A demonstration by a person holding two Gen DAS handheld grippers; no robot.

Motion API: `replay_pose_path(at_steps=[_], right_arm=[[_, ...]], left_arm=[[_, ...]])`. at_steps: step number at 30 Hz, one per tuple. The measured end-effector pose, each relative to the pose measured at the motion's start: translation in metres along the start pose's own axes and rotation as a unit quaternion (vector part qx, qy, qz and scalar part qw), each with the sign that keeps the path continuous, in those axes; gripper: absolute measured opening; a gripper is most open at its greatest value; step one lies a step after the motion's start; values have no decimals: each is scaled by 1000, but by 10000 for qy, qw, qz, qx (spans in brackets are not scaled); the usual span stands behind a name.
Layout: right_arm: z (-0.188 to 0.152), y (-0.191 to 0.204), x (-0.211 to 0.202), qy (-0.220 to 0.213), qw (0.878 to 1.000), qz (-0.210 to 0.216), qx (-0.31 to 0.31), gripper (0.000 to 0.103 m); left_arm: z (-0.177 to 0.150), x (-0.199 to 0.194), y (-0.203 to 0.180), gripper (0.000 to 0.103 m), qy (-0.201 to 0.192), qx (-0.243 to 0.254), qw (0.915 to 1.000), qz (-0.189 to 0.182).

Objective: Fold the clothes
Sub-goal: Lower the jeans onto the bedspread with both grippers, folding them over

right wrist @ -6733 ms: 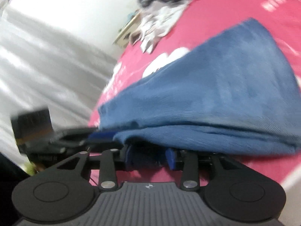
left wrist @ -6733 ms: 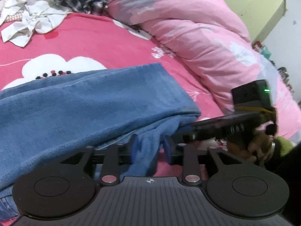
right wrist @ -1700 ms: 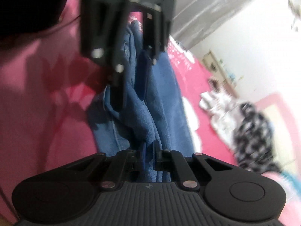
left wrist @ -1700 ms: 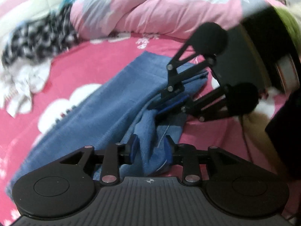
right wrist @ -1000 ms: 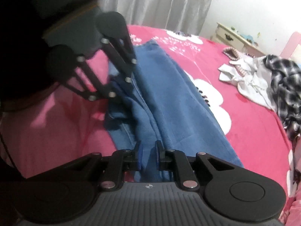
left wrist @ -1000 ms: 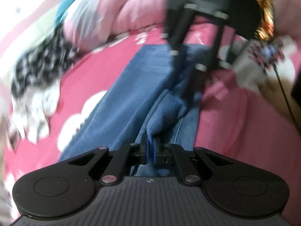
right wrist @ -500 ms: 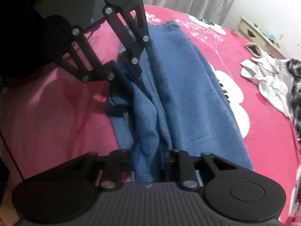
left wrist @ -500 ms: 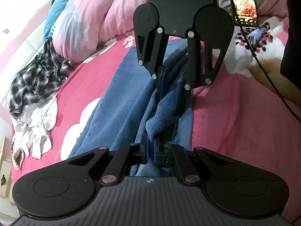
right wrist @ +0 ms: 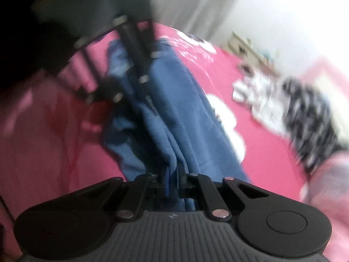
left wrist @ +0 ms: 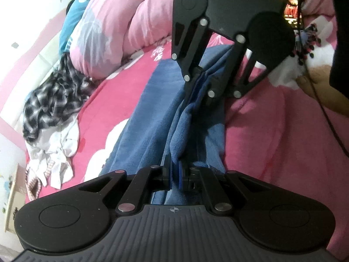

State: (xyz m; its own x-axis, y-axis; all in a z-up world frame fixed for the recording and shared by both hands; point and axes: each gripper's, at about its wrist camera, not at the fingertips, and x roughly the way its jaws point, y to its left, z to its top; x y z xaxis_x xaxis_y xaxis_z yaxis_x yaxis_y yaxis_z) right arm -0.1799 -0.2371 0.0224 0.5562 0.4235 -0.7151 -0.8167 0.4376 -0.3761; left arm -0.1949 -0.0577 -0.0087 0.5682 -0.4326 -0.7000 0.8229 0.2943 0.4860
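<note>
Pink bedsheet [left wrist: 272,131] open (right); tools pinch blue garment [left wrist: 152,113]

Left wrist view: low over the blue garment [left wrist: 150,118], looking down along it toward the pink duvet [left wrist: 122,21]. Right wrist view: opposite end, facing back, blurred, close to the garment. The 2 views share the garment, the bed [right wrist: 257,100] and the plaid shirt [left wrist: 52,96].
</note>
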Motion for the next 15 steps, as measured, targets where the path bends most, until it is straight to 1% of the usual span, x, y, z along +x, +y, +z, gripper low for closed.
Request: replay_pose_path(at_steps=[1, 3, 4, 5, 6, 7, 8, 9, 10, 11, 12, 13, 15], right_arm=[[1, -8, 2, 23, 9994, 165, 310, 6], [0, -28, 7, 110, 9932, 582, 1000, 6], [-1, -35, 8, 93, 9905, 676, 1195, 6], [-2, -37, 8, 77, 9901, 679, 1226, 5], [-2, -35, 6, 37, 9923, 555, 1108, 5], [1, -26, 5, -20, 9971, 254, 713, 5], [4, -16, 3, -77, 9995, -54, 306, 5], [4, -1, 4, -143, 9985, -445, -284, 5], [-5, 17, 9, -202, 9910, -844, -1021, 5], [-14, 34, 15, -259, 9763, -1237, -1755, 5], [-23, 52, 21, -314, 9547, -1622, -2476, 5], [-38, 66, 29, -307, 9327, -1840, -3087, 5], [-64, 82, 43, -265, 8981, -2051, -3881, 5]], left_arm=[[1, 3, 2, 8, 66, -92, 9999, -26], [3, 8, 7, 12, 164, -268, 9994, -109], [3, 10, 9, 12, 185, -361, 9991, -128], [3, 12, 10, 14, 209, -451, 9987, -135], [4, 15, 12, 14, 222, -531, 9983, -106], [4, 16, 13, 12, 209, -591, 9980, -33], [5, 16, 14, 8, 181, -621, 9979, 64], [6, 14, 14, 6, 149, -620, 9979, 146], [5, 13, 13, 6, 126, -590, 9979, 218], [4, 12, 11, 6, 132, -522, 9982, 279], [2, 13, 7, 6, 160, -376, 9986, 323], [1, 14, 0, 6, 172, -155, 9990, 382], [-3, 16, -18, 6, 172, 440, 9975, 526]])
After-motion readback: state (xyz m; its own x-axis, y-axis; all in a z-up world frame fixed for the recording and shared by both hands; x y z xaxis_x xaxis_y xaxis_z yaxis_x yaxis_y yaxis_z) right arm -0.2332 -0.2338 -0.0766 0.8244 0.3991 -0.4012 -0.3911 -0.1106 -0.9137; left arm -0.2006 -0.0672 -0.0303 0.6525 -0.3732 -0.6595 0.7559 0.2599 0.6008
